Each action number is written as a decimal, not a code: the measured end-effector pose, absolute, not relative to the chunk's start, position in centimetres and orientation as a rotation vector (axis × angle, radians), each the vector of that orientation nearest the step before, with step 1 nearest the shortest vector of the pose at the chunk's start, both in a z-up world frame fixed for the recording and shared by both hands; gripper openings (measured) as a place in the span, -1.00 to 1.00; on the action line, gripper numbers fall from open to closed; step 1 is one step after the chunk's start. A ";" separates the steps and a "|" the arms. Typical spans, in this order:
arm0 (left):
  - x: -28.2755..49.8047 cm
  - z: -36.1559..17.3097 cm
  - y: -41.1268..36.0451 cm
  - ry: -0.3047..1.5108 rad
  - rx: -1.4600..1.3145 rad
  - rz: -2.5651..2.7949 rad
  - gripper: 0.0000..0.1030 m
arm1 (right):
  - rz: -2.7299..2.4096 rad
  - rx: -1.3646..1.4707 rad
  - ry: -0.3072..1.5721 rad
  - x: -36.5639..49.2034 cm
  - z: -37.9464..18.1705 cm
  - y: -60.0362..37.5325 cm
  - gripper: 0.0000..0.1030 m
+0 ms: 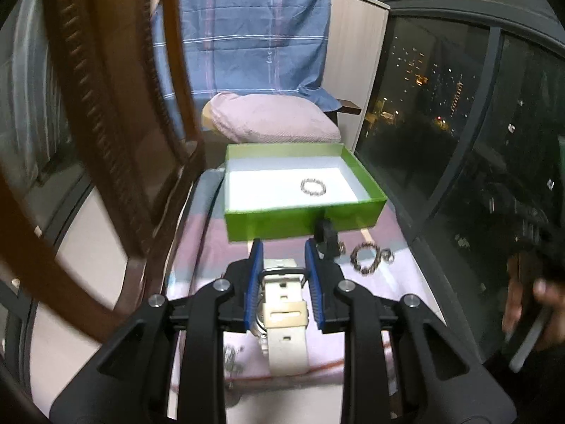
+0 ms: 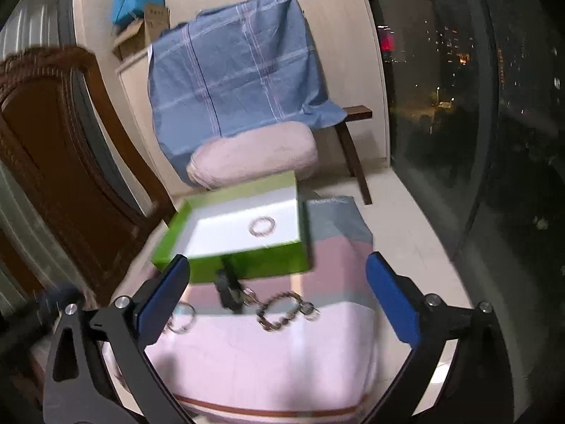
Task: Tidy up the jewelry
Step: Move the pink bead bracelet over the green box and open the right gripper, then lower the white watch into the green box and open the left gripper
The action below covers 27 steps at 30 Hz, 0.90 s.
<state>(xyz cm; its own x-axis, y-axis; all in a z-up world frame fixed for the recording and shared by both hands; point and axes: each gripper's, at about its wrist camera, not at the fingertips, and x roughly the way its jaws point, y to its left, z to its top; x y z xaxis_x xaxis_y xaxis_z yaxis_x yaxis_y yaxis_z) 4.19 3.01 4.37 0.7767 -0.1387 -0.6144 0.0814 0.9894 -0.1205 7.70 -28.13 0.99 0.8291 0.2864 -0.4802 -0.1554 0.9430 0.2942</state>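
Observation:
My left gripper (image 1: 284, 251) is shut on a white watch (image 1: 285, 314), held above the pink cloth just short of the green box (image 1: 303, 221). The box is open with a white floor, and a silver beaded bracelet (image 1: 313, 186) lies inside; box (image 2: 247, 265) and bracelet (image 2: 262, 227) also show in the right wrist view. A black watch (image 2: 229, 288), a chain bracelet (image 2: 280, 309) and silver rings (image 2: 182, 318) lie on the cloth in front of the box. My right gripper (image 2: 279, 279) is open and empty above these pieces.
A wooden chair (image 1: 106, 123) stands close on the left. A pink pillow (image 1: 272, 118) and a blue-draped cabinet (image 2: 240, 70) are behind the box. Dark window glass (image 2: 494, 123) runs along the right. The pink cloth (image 2: 265, 360) covers a small table.

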 end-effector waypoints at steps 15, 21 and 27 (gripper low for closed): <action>26.5 0.3 -0.5 0.908 -0.089 -0.018 0.63 | 0.276 0.411 0.624 10.1 -0.2 -32.6 0.89; 18.0 2.7 0.8 0.782 -0.073 -0.049 0.85 | 0.275 0.416 0.601 9.5 0.3 -33.4 0.89; 5.7 3.0 3.8 0.671 -0.093 0.024 0.92 | 0.279 0.329 0.593 8.7 0.4 -31.7 0.89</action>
